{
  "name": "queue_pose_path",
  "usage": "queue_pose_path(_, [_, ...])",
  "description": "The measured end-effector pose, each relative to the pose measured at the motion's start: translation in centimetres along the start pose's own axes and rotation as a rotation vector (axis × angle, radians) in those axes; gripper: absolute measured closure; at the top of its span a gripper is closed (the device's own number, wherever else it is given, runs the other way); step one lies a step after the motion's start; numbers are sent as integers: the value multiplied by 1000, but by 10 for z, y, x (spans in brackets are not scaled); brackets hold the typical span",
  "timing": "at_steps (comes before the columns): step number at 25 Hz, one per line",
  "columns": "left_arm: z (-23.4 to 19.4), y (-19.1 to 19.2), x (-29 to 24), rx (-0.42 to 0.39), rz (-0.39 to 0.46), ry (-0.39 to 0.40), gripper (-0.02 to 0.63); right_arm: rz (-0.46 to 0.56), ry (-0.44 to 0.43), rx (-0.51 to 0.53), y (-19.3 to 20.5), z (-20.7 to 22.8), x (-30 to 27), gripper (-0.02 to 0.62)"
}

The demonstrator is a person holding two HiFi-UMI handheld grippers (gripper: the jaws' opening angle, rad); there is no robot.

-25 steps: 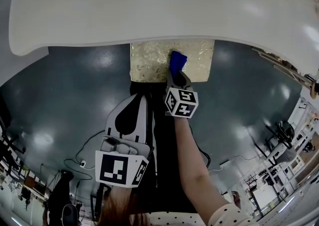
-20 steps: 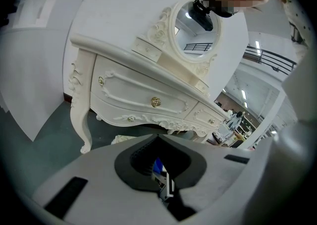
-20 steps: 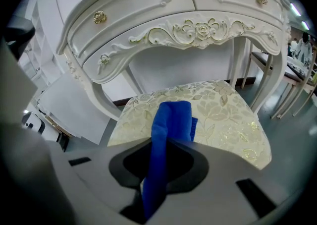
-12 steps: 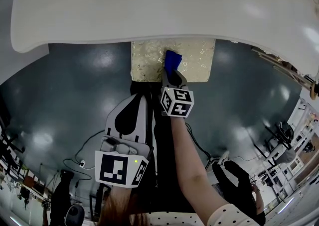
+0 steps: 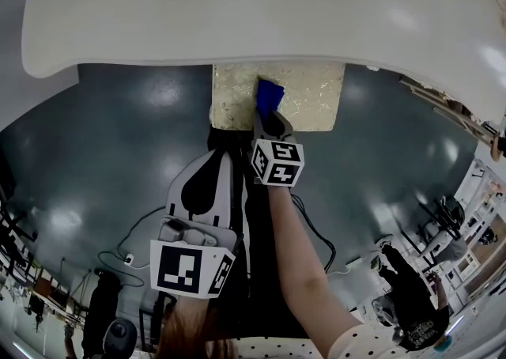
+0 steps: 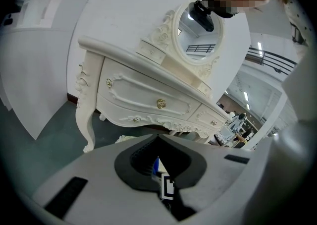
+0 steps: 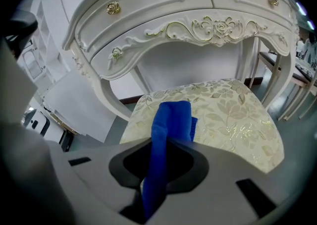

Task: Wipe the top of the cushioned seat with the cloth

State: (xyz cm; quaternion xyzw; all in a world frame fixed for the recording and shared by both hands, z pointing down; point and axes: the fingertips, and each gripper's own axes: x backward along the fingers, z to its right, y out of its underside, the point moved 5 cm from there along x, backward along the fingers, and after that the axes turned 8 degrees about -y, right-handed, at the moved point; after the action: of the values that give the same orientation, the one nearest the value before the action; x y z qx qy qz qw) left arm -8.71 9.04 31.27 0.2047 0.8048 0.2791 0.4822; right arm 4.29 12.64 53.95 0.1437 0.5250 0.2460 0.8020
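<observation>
Clamps the cloth (image 5: 269, 96) in the right hand-held gripper (image 5: 269, 118) at upper centre, draping it forward onto the cushioned seat (image 5: 312, 95); leaves more bare seat rightward, along its long axis. Holds the left hand-held gripper (image 5: 215, 164) lower left, jaws together, empty, farther off; shows the drape only in the right gripper view.

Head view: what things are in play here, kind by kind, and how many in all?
Grey two-jaw grippers: 2 (left gripper shut, empty; right gripper shut on the cloth)
Blue fabric cloth: 1
Cream floral cushioned seat: 1
White carved dressing table: 1
Total: 5
</observation>
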Motion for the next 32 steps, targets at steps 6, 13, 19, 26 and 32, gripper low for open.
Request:
queue_pose_path(6, [-5,0,2,8,2,-7,607,2,8,1,0,-6,-3,532])
queue_pose_path(13, [-13,0,9,20,9,-18,607,2,1,10,0,-17,-6,532])
queue_pose_path(19, [-18,0,10,26,12,-29,607,1,-4,15,-1,-21,-9,532])
queue_pose_path(26, [-21,1,9,32,9,-32,607,2,-1,13,0,-24,-12,532])
queue_pose_path(32, [-21,-1,12,39,15,-29,607,4,-12,13,-1,-33,-14,532])
